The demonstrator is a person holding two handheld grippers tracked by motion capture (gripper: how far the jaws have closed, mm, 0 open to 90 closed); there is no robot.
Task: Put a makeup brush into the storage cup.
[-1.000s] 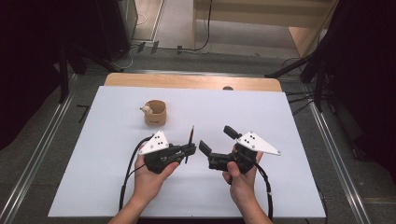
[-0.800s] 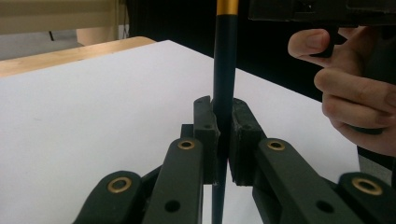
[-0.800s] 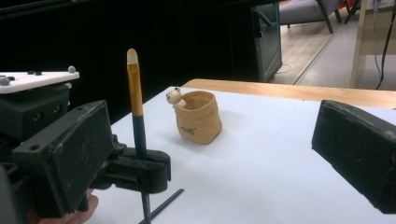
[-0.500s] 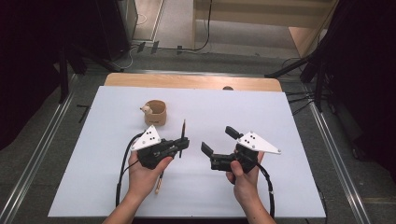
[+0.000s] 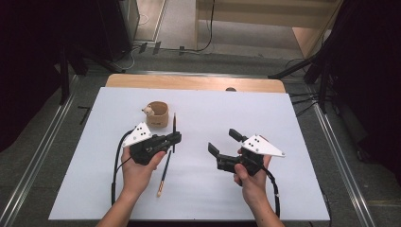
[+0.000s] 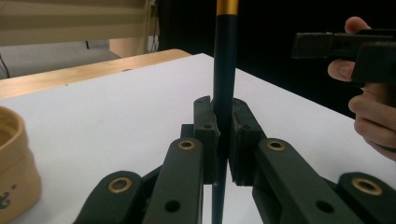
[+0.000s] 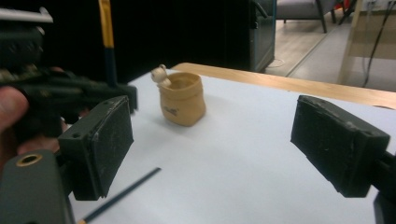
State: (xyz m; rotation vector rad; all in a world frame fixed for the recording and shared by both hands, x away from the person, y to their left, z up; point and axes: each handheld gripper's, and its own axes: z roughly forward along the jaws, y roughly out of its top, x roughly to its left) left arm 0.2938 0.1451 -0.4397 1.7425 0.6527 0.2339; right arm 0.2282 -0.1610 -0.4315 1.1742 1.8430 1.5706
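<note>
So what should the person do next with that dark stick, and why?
Probably carry it over the tan cup and lower it in: the left hand-held gripper is shut on the brush, upright, beside the cup; the right hand-held gripper is open.

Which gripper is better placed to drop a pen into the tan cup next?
Left. The left gripper is shut on a dark pen beside the tan cup; the right gripper is open and farther off.

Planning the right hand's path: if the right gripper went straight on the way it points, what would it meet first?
Probably the tan fabric pouch, which sits between the right gripper's open jaws, across bare white table; depth is uncertain.
</note>
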